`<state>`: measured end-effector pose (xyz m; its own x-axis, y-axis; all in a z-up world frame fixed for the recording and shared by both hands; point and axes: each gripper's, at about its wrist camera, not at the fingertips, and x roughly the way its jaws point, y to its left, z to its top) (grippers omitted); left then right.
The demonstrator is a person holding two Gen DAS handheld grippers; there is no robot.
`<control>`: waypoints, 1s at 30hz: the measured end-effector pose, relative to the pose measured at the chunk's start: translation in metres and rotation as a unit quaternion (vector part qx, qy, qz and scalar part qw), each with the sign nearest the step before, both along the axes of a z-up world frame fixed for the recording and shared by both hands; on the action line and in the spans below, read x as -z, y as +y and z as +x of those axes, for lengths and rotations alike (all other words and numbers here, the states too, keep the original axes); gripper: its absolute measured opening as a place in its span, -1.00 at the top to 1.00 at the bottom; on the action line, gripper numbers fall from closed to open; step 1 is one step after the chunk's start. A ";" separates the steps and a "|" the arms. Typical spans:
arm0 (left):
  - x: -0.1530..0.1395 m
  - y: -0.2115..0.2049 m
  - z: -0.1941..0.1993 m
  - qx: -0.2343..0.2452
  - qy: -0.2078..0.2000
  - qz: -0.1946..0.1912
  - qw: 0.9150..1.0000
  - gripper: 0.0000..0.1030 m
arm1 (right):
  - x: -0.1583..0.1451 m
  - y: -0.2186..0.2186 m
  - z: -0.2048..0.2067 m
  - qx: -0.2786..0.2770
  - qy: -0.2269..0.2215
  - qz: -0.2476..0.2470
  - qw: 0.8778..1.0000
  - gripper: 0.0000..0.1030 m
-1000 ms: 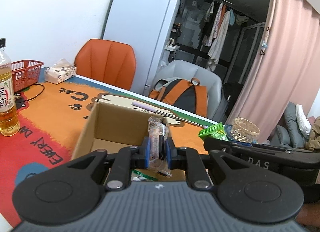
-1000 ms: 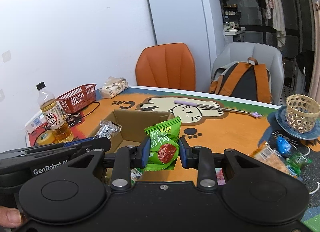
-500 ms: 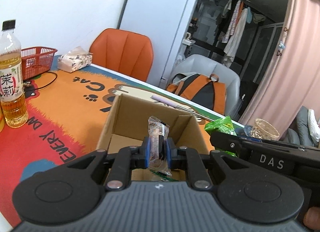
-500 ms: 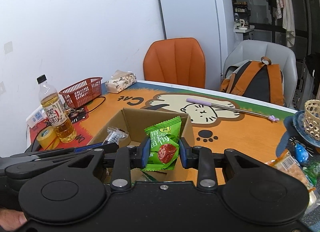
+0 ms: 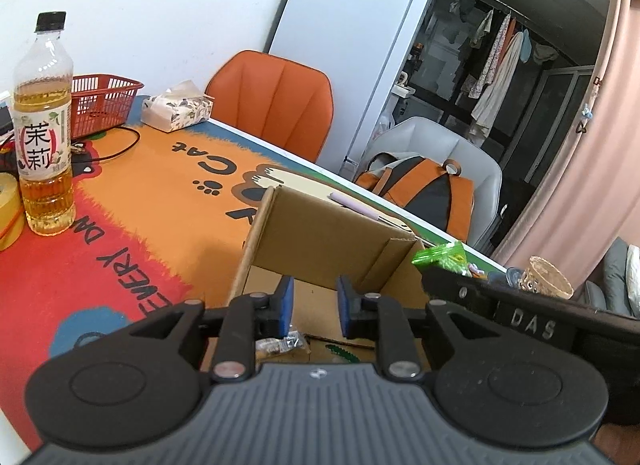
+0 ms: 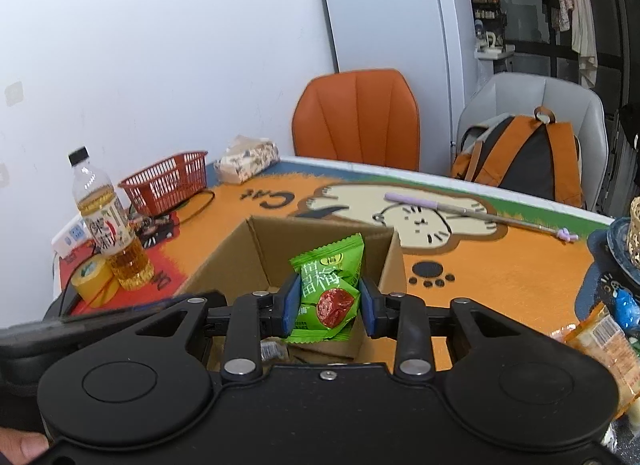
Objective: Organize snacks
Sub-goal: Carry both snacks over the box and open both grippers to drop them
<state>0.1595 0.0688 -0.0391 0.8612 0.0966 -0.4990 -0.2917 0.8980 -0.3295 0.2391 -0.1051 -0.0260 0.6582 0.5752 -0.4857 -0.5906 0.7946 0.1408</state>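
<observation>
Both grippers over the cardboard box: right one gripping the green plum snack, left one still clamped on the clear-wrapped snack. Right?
Not quite. In the left wrist view the left gripper is open with nothing between its pads; its jaws have just been opening, and a clear-wrapped snack lies in the cardboard box. The rest holds: the right wrist view shows the right gripper shut on the green plum snack over the box.

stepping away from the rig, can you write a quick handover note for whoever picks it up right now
Left gripper: jaws have just been opening, nothing between them; its clear packet lies in the cardboard box.
Right gripper: holds the green snack packet over the box, not yet released.
Done: clear packet boxed.
Left: drop the green packet in, then fetch the snacks lying at the table's right edge.
</observation>
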 end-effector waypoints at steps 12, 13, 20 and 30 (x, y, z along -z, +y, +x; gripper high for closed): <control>0.001 -0.009 -0.010 -0.007 0.001 0.001 1.000 -0.16 | -0.002 -0.027 -0.008 0.019 0.007 0.009 1.000 -0.02; 0.001 -0.011 -0.011 -0.008 0.002 0.000 1.000 -0.20 | -0.002 -0.030 -0.010 0.020 0.008 0.009 1.000 -0.06; -0.002 -0.020 -0.020 -0.009 -0.002 0.007 1.000 -0.41 | 0.001 -0.049 -0.018 0.035 0.017 0.017 0.999 -0.33; -0.007 -0.044 -0.031 0.004 -0.011 0.025 1.000 -0.67 | 0.003 -0.078 -0.032 0.062 0.018 0.032 0.997 -0.78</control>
<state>0.1288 0.0252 -0.0320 0.8727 0.1132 -0.4749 -0.2768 0.9160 -0.2904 0.2076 -0.1836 -0.0290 0.7093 0.5212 -0.4746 -0.4817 0.8499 0.2135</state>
